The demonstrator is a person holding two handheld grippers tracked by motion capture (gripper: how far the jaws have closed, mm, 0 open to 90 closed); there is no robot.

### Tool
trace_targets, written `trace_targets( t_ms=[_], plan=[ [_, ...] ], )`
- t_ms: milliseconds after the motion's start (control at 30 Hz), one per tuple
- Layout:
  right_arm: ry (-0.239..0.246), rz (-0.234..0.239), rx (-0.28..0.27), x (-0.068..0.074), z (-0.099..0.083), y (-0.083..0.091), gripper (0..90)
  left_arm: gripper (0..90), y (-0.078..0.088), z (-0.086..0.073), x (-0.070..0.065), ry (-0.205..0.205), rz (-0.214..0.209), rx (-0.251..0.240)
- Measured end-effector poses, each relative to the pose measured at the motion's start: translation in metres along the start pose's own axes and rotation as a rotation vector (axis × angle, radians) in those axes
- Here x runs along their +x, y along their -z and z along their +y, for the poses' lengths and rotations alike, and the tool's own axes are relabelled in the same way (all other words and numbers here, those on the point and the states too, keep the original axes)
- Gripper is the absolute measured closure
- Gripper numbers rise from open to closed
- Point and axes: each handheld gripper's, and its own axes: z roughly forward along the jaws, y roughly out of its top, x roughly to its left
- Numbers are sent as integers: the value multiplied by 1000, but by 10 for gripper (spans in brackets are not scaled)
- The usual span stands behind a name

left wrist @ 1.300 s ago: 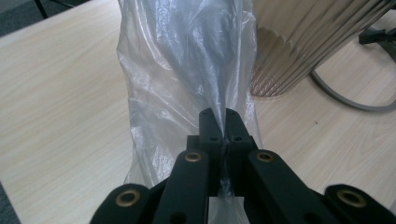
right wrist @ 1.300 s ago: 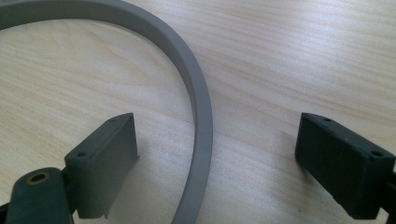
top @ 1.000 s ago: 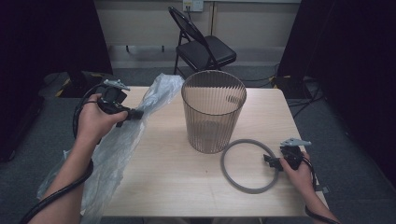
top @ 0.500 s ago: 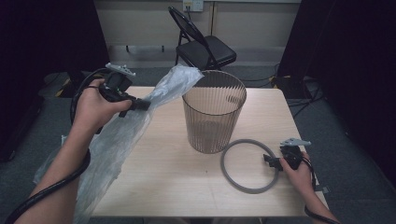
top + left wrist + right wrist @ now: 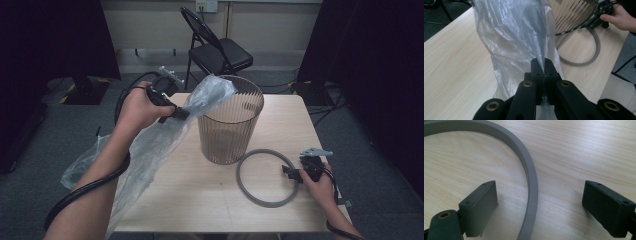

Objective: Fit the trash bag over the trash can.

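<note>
My left gripper [image 5: 178, 113] is shut on a clear plastic bag [image 5: 150, 145] and holds it up at the table's left. The bag's top end lies against the rim of a brown ribbed bin [image 5: 231, 125] that stands mid-table. In the left gripper view my left gripper [image 5: 544, 71] has the bag [image 5: 516, 37] pinched between its jaws, with the bin [image 5: 574, 12] beyond. A grey ring [image 5: 265, 177] lies flat to the right of the bin. My right gripper [image 5: 291, 173] rests on the table, open. Its jaws stand wide on either side of the ring [image 5: 531, 175], and the pads [image 5: 481, 202] are clear of it.
The bag's lower end hangs off the left edge of the wooden table [image 5: 200, 210]. A black folding chair [image 5: 220, 50] stands behind the table. The left gripper's black cable [image 5: 85, 190] loops under the forearm. Dark curtains flank the room.
My left hand has lifted the bag and carried it right, bringing its top end from the table's left side up to the bin's rim. The right hand has not moved.
</note>
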Motion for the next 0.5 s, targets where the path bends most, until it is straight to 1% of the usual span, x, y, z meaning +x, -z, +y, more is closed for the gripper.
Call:
trace_targets(
  t_ms=[67,167,200,233,267,300,333,367,467,500],
  plan=[
    [0,-1,-1,0,0,0,119,895,-4,5,-1,0,-7,2],
    [2,0,-1,0,0,0,119,895,-7,12,-2,-9,-9,-5],
    [2,0,-1,0,0,0,119,895,-8,15,-4,-7,-11,-12],
    [2,-1,-1,0,0,0,119,896,-8,16,-5,-9,-24,-9],
    [3,0,-1,0,0,0,119,896,-7,18,-6,-9,-33,-21],
    [3,0,-1,0,0,0,119,896,-7,19,-8,-14,-39,-22],
    [3,-1,-1,0,0,0,119,896,-5,21,-9,-22,-46,-11],
    [2,0,-1,0,0,0,119,896,-4,22,-11,-35,-42,-9],
    [3,0,-1,0,0,0,119,896,-1,24,-14,-42,-44,-6],
    [4,0,0,0,0,0,119,895,-2,24,-15,-36,-40,-3]
  ],
)
